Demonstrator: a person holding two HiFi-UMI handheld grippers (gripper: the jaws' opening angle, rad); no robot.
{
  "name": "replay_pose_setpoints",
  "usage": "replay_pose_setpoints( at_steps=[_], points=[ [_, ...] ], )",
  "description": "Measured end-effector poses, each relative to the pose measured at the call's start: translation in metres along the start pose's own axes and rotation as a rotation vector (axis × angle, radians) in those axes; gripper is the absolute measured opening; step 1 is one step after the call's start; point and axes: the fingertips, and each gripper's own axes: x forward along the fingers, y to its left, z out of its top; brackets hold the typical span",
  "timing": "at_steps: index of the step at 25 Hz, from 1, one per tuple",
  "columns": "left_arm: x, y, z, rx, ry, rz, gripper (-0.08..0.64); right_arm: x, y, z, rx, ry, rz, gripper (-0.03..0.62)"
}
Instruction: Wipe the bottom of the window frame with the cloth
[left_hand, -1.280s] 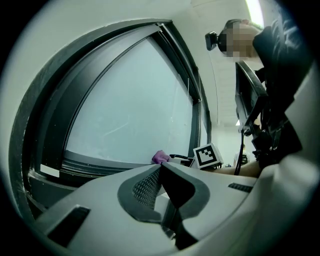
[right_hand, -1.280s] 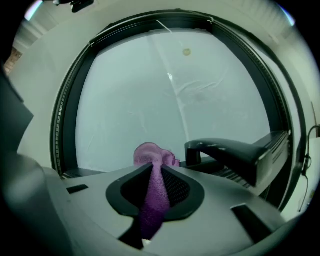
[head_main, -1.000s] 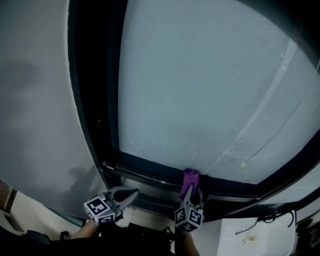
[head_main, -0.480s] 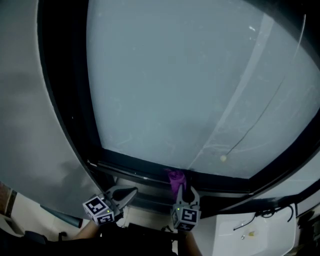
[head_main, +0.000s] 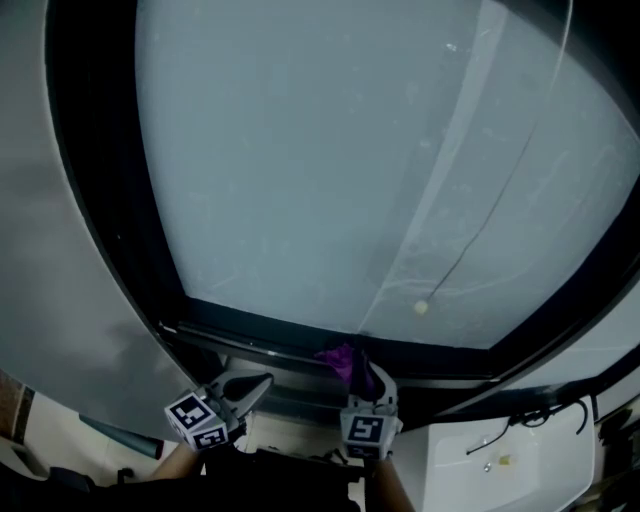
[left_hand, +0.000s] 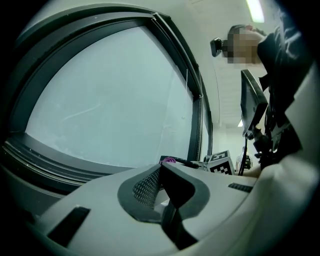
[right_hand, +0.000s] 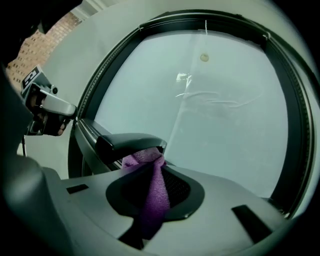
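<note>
The fingers (right_hand: 127, 142) of the right gripper (head_main: 367, 383) pinch a purple cloth (head_main: 340, 357), low in the middle of the head view.
The cloth looks pressed against the bottom of the window frame (head_main: 250, 330). The left gripper (head_main: 258, 386), lower left, has its fingers squeezed together on nothing. Only a thin bit of cloth is pinched, so a hard rub could pull it loose.

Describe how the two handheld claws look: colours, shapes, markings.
Both the left claw and the right claw have pale grey moulded shells, dark jaw pads with a mesh texture, and a marker cube bearing black-and-white squares.
</note>
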Motion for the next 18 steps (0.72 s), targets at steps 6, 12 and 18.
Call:
replay_pose_setpoints(
  at_steps=[6, 12, 18],
  points=[
    [0.01, -0.003, 0.002, 0.006, -0.008, -0.007, -0.003, -0.003, -0.019, -0.004, -0.129, 0.017, -0.021, 0.061],
    [0.015, -0.006, 0.001, 0.002, -0.002, -0.011, -0.003, -0.002, -0.033, 0.004, -0.104, 0.015, -0.006, 0.063],
    [0.013, -0.002, 0.004, 0.005, -0.003, 0.001, -0.003, 0.013, -0.049, 0.017, -0.031, -0.012, -0.02, 0.063]
  ],
)
